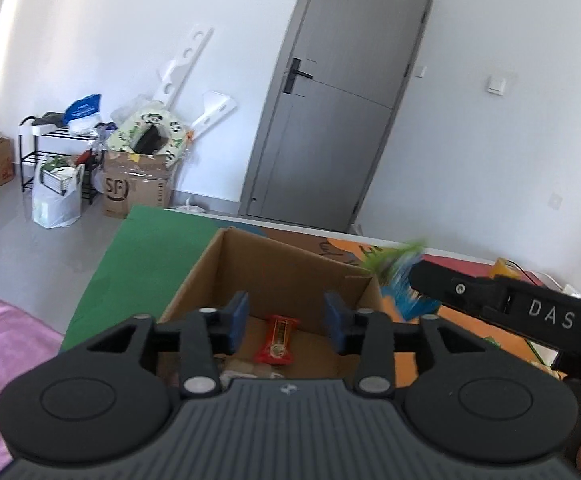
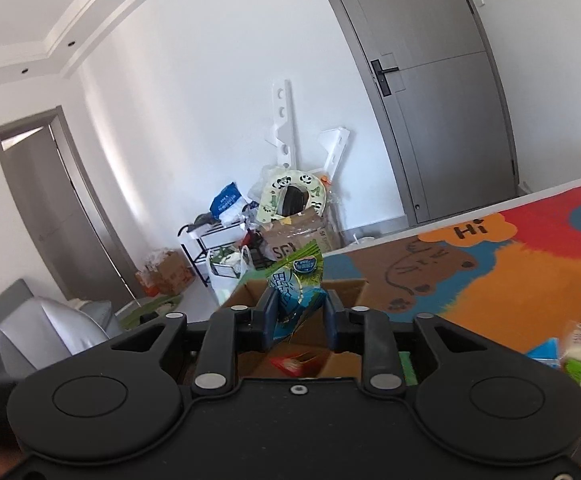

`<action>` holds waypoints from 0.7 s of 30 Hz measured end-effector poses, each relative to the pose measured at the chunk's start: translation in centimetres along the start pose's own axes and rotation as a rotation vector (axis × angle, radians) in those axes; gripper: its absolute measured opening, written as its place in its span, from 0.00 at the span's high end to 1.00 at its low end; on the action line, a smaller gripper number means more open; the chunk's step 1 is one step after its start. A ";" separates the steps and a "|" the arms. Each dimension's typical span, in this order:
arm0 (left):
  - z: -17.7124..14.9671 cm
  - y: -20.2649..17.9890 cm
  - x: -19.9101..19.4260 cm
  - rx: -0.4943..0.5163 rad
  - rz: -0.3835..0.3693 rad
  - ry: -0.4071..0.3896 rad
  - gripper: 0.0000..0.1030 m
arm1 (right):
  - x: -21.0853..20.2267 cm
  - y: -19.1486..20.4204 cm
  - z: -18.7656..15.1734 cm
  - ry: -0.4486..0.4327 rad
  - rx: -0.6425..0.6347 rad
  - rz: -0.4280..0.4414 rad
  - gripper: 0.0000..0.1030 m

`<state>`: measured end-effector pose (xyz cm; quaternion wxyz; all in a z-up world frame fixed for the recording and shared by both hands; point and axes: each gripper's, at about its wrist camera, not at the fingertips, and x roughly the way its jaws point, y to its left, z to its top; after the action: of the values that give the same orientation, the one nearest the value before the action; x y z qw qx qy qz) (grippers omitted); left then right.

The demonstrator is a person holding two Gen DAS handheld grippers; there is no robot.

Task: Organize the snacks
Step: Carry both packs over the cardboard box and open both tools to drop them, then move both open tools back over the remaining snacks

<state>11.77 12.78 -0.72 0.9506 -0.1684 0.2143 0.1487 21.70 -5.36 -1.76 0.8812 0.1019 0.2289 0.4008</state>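
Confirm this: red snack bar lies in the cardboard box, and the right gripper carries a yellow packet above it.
Wrong colour. The packet between the right gripper fingers is green and blue, not yellow; the right wrist view shows it. The red snack bar does lie in the cardboard box.

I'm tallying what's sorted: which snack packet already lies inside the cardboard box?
The red packet on the box floor; the green-and-blue packet hangs between the right gripper's fingers.
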 end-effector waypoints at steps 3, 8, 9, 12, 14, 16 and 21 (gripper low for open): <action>0.0 -0.5 -0.2 0.026 0.023 0.001 0.34 | -0.7 -0.2 -0.3 0.001 0.009 -0.003 0.48; -0.4 -1.3 -0.4 0.025 0.040 0.014 0.24 | -2.7 -2.2 -0.7 -0.002 0.064 -0.033 0.42; -0.4 -1.6 -0.4 0.027 0.045 0.020 0.23 | -3.1 -2.6 -0.7 -0.004 0.073 -0.039 0.37; -0.6 -2.7 -0.5 0.038 0.048 0.033 0.23 | -4.5 -3.9 -1.0 -0.012 0.087 -0.061 0.28; -0.6 -3.5 -0.7 0.043 0.044 0.034 0.22 | -5.5 -4.4 -1.1 -0.008 0.086 -0.075 0.26; -0.7 -4.3 -1.0 0.059 0.038 0.029 0.21 | -6.3 -5.1 -1.2 0.002 0.084 -0.084 0.25; -1.2 -6.4 -1.4 0.096 0.024 0.029 0.18 | -9.0 -6.7 -1.4 -0.010 0.076 -0.121 0.10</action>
<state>12.40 6.29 0.58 0.9524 -0.1224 0.2371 0.1472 20.30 -16.52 -2.54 0.9004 0.1236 0.2451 0.3375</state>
